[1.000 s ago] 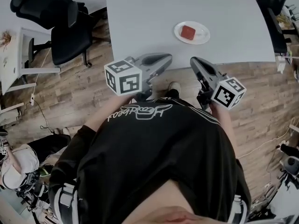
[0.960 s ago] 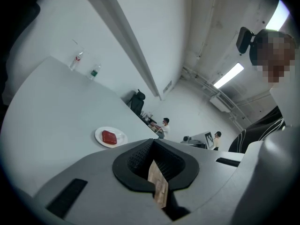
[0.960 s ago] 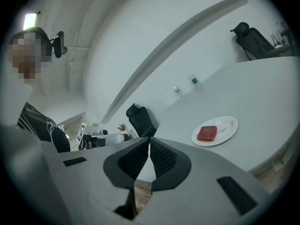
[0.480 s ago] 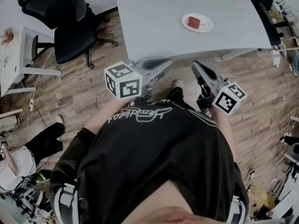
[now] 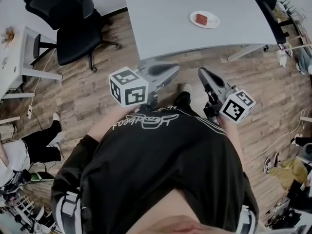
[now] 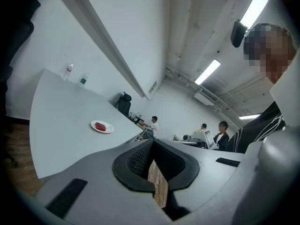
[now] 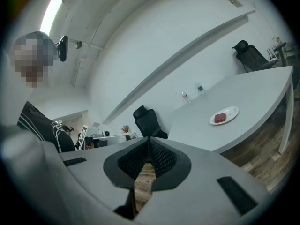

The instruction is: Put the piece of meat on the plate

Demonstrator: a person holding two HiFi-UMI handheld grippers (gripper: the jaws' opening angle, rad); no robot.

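Observation:
The red piece of meat [image 5: 201, 18] lies on a small white plate [image 5: 211, 23] on the grey table [image 5: 165, 18], far from both grippers. My left gripper [image 5: 174, 70] and right gripper [image 5: 201, 72] hover over the wooden floor, just off the table's near edge and close to my body. Both are shut with nothing between the jaws. In the left gripper view the plate [image 6: 108, 129] and meat [image 6: 100, 125] show small, beyond the closed left gripper [image 6: 152, 142]. The right gripper view shows the same plate [image 7: 231, 111] and meat [image 7: 220, 117] past the closed right gripper [image 7: 149, 139].
A black office chair [image 5: 73, 23] stands left of the table, beside a white desk [image 5: 14, 57]. Someone sits at the lower left [image 5: 19, 155]. Two bottles [image 6: 75, 75] stand at the table's far end. Table legs [image 5: 243, 51] and clutter [image 5: 292, 48] are on the right.
I have backed away from the table: the table edge and the plate with the meat have slid up and shrunk in the head view. Both grippers stay shut in front of my body.

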